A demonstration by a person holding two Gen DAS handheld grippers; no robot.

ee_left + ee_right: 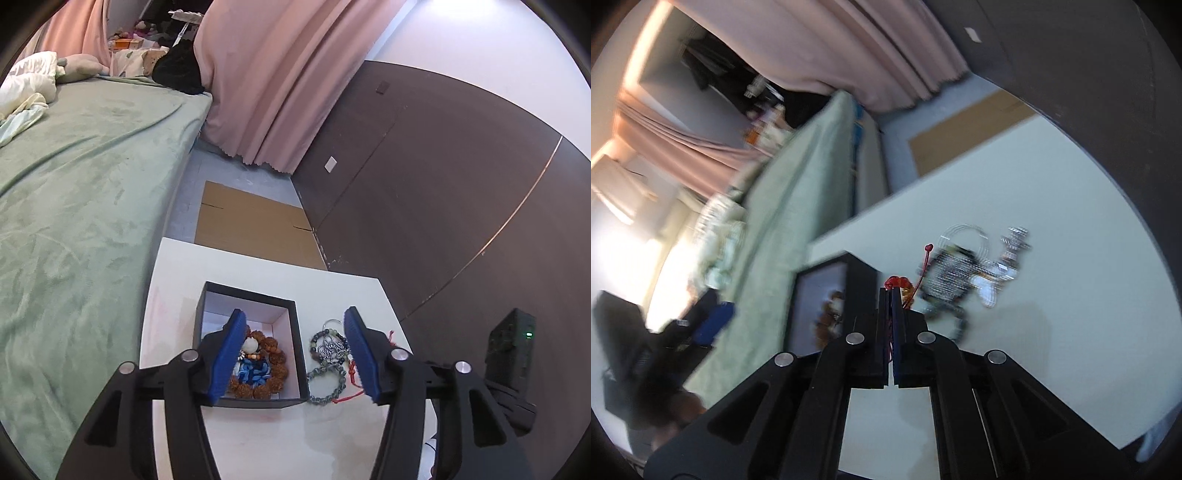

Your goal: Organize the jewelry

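Right gripper (890, 295) pinched on red cord (897, 282) beside box (291, 369); left gripper (293, 354) wide, above box.

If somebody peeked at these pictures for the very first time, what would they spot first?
Probably the black box on the white table, with a chunky brown bead bracelet inside. Just right of it lies a tangle of grey-green bead bracelets. The left claw hangs open above them, and the right claw is pinched on a red cord.

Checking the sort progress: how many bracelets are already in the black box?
1: a brown bead bracelet lies in the black box, ringing a blue tassel. The left gripper finger may hide more.
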